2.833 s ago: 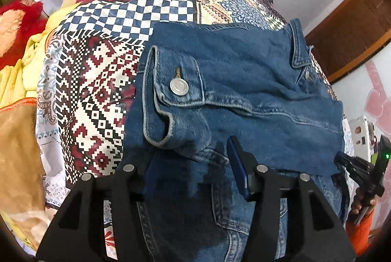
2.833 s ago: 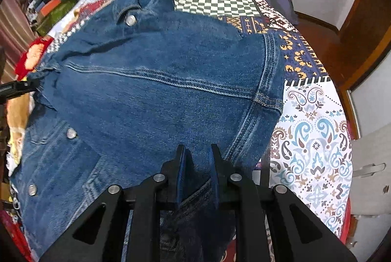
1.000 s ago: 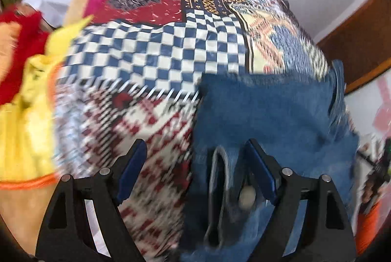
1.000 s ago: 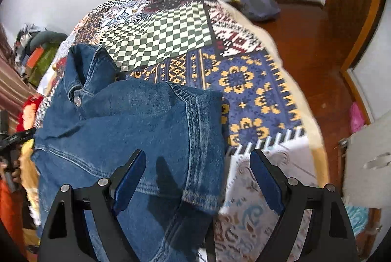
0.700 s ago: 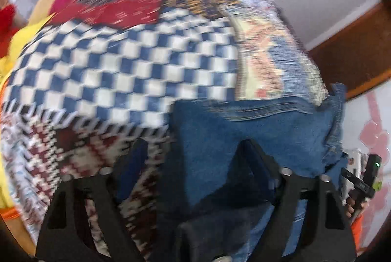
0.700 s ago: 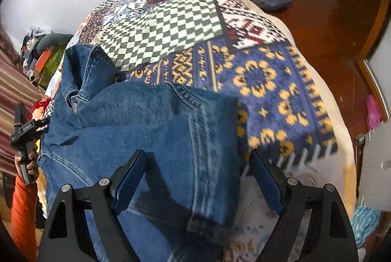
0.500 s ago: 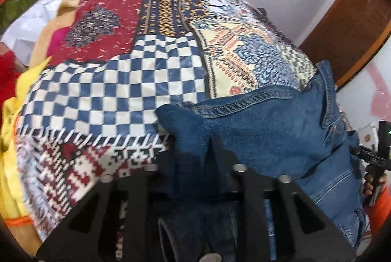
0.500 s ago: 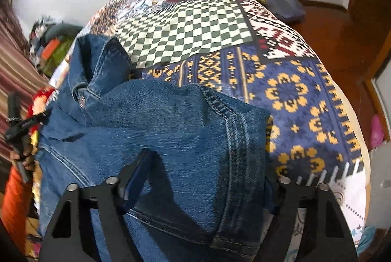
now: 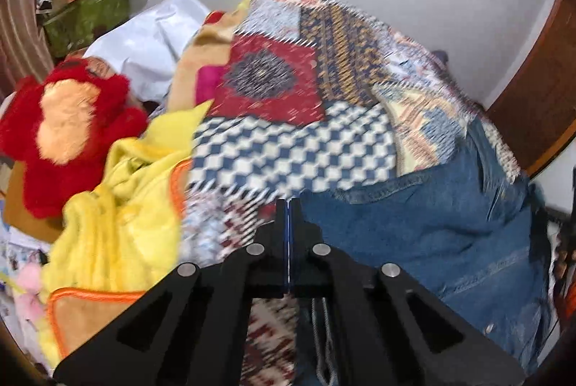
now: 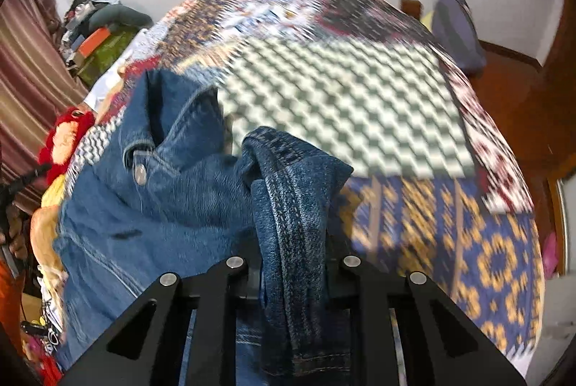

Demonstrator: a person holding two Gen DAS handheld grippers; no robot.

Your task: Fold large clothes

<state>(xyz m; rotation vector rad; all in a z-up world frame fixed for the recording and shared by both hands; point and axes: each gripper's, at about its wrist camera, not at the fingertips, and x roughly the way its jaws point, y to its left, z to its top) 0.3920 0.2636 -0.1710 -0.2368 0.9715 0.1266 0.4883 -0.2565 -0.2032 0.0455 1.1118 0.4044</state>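
Note:
A blue denim jacket (image 9: 450, 234) lies on a patchwork bedspread (image 9: 295, 155). In the left wrist view it sits to the right of my left gripper (image 9: 288, 206), whose jaws are pressed together with no cloth seen between them. In the right wrist view my right gripper (image 10: 291, 263) is shut on a bunched fold of the denim jacket (image 10: 291, 206), which stands up between the fingers. The jacket's collar and a metal button (image 10: 139, 173) lie to the left.
A yellow blanket (image 9: 118, 206) and a red plush toy (image 9: 68, 126) lie left of the bedspread, with a white bag (image 9: 151, 40) behind. A blue backpack (image 10: 457, 33) stands on the wooden floor at the far right. Cluttered boxes (image 10: 100, 44) fill the far left corner.
Both grippers opened, moved up the jacket and shut again. The right one now pinches a lifted fold of denim. The left one has closed and swung left, off the jacket's edge.

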